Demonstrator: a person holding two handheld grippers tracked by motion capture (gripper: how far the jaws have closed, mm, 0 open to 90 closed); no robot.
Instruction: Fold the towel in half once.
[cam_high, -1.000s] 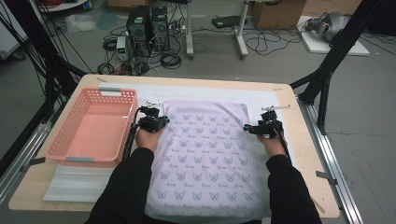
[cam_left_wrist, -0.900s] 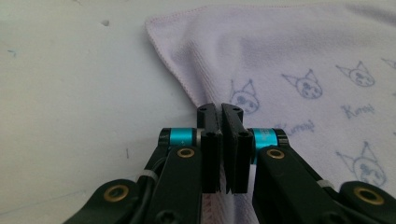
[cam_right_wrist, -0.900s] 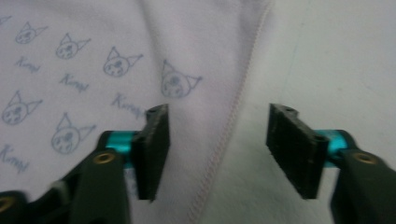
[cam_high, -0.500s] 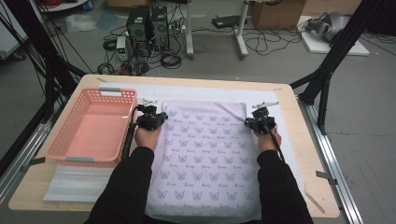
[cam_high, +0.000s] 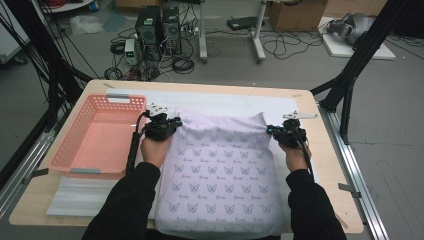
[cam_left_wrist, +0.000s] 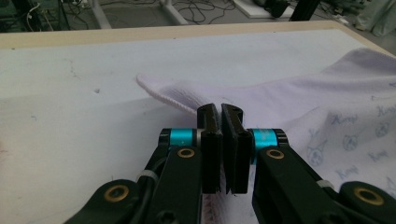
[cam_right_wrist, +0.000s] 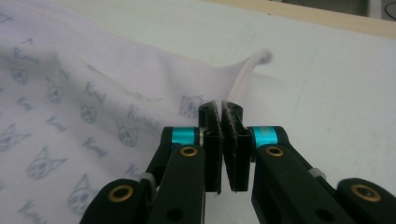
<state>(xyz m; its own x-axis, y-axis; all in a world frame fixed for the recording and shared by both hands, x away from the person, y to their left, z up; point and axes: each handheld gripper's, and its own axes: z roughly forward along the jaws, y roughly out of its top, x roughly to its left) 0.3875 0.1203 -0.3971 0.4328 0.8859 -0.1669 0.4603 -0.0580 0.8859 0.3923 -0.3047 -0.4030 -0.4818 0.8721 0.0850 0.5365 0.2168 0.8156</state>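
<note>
My left claw (cam_left_wrist: 220, 116) and right claw (cam_right_wrist: 220, 114) are each clamped on a far corner of the pale lilac cat-printed cloth (cam_high: 220, 170) — so I can fold it evenly on the wooden table (cam_high: 325, 165).

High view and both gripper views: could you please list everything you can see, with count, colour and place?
Cloth: one, pale lilac with a small printed pattern, spread over the middle of the table, near edge hanging over the front.
Basket: one, pink plastic, on the table's left part.
White mat: one, under the cloth.
Foam sheet: one, whitish, at the front left under the basket.
Table: one, light wood.
Computer towers: two, black, on the floor beyond the table, among cables.
Left gripper: one, black, shut on the cloth's far left corner.
Right gripper: one, black, shut on the cloth's far right corner.
Sleeves: two, black, coming in from the bottom.
</note>
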